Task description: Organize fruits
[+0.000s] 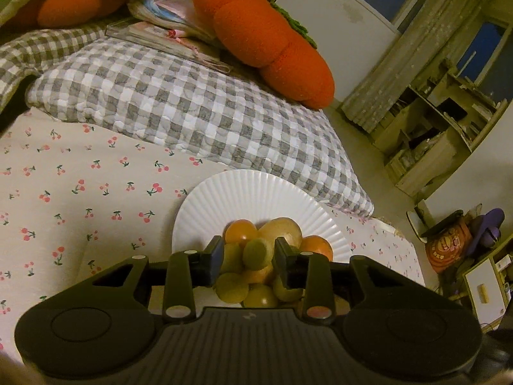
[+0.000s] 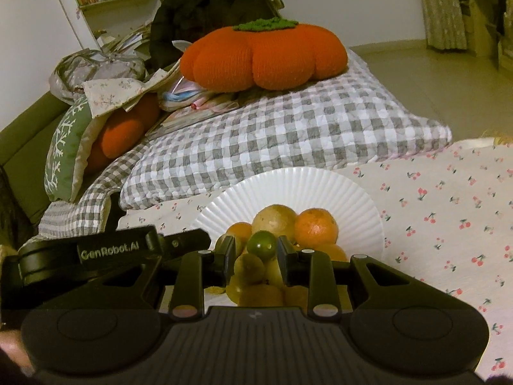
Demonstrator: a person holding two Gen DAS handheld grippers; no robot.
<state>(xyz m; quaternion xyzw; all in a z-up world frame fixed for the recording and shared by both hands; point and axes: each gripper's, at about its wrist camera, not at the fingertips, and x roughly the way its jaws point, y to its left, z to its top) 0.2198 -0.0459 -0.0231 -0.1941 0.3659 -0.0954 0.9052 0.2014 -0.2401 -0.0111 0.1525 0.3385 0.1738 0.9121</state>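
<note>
Fruit pile: your fruits sit heaped on the near half of the white ribbed plate (image 1: 256, 192), which lies on the cherry-print bedsheet (image 1: 80, 192) just in front of the checked pillow (image 1: 192, 109).
Mix: oranges (image 2: 315, 226) and a yellowish round fruit (image 2: 275, 219) at the back, small green ones lower down and toward you.
Left claw (image 1: 247, 254): its jaws stand partly open on either side of a small yellow-green fruit (image 1: 258, 253) at the top of the heap; you cannot tell from this view whether the pads touch it, and it looks not yet gripped.
Right claw (image 2: 255, 250): likewise partly open, with a small dark green fruit (image 2: 263, 245) between the fingers and a slim gap showing on each side; it holds nothing.
Handling: judge these as light, firm, round and smooth-skinned, so they will likely roll or squirt out of a glancing pinch.
Where to grip: take each across its widest middle, pads square on opposite sides, with gentle pressure.
Risk: the heap is loose and the plate rests on soft bedding, so nudging one fruit could set its neighbours rolling off the rim.
Both claws: they crowd the same pile, so you should probably work one at a time.
</note>
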